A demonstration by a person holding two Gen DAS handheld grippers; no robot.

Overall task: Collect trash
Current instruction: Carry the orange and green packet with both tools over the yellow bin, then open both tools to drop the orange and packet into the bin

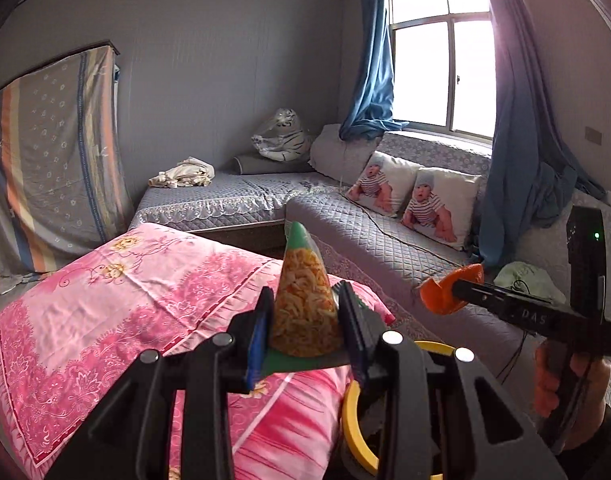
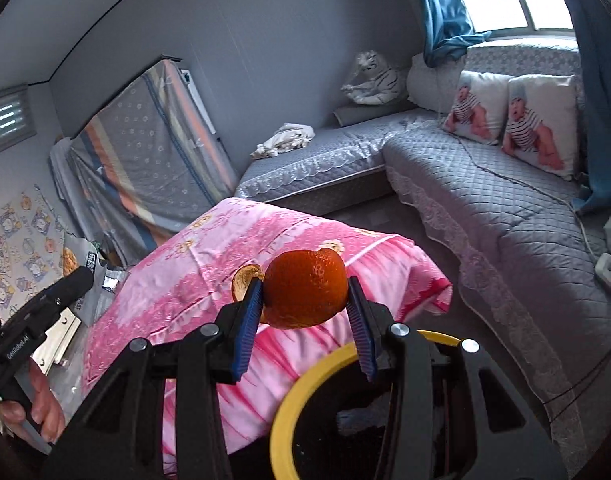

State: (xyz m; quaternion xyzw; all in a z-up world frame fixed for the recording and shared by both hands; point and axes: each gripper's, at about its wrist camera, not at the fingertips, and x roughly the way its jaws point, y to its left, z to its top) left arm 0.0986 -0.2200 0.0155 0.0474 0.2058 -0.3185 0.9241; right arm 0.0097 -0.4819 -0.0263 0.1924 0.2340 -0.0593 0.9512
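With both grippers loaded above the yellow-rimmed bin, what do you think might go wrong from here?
1. The orange peel is curved and gripped only at its sides by the right gripper; it might slip and land on the pink cloth.
2. The snack bag in the left gripper sits over the yellow bin rim, so a release here may miss.
3. Both grippers are close together and could collide.

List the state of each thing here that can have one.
left gripper: shut on snack bag
snack bag: held upright between the fingers
right gripper: shut on orange peel
orange peel: held, above the bin
yellow-rimmed bin: open-topped, below both grippers
curtains: drawn aside
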